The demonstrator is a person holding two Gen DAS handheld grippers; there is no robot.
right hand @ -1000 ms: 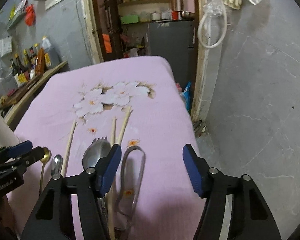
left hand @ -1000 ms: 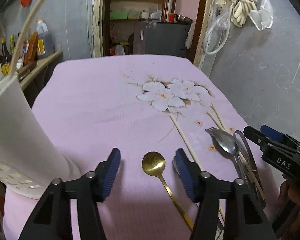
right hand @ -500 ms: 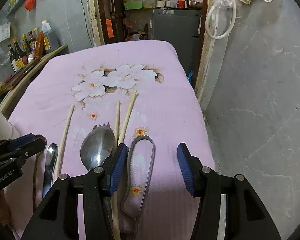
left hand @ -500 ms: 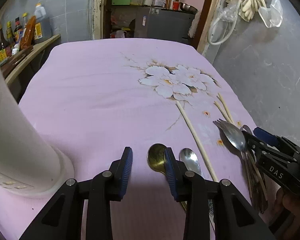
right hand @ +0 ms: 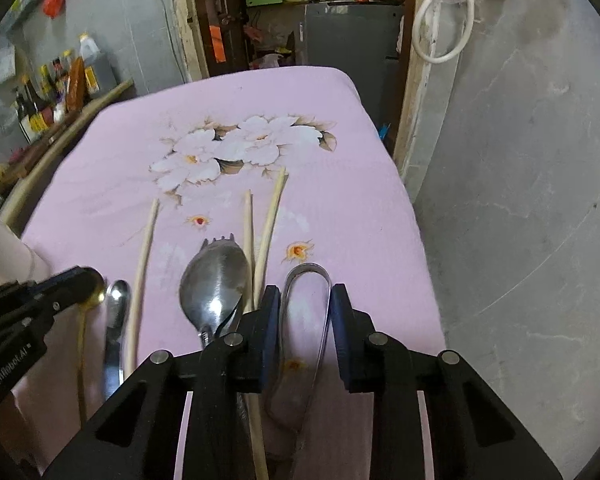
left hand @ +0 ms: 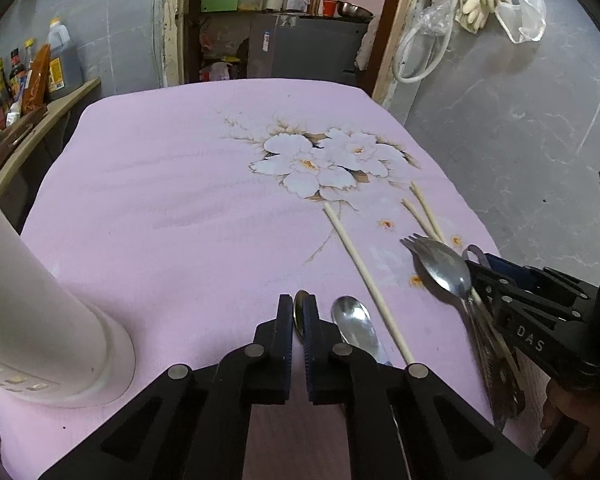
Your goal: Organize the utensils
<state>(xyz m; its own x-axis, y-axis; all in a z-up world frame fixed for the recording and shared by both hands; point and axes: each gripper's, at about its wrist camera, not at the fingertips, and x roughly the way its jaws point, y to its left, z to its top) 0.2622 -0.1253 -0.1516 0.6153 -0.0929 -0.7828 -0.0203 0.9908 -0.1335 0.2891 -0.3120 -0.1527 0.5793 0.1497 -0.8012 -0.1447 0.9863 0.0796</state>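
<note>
Left gripper (left hand: 298, 322) is pinched tight on the gold spoon (left hand: 299, 312), low on the pink cloth (left hand: 160, 200). Right gripper (right hand: 305, 320) has its jaws part way open around the metal tongs (right hand: 308, 276); they are not squeezing yet.

Not much looks done. Silver spoon (left hand: 354, 322), spork (left hand: 440, 266) and three chopsticks (left hand: 360, 268) lie on the cloth near each other. A tall white holder (left hand: 40, 320) stands at the left, well apart from them. I think the things go in there, so almost all of the job is left.

"DAS" is printed on the right gripper. "GenRobot.AI" is printed on the left one.
</note>
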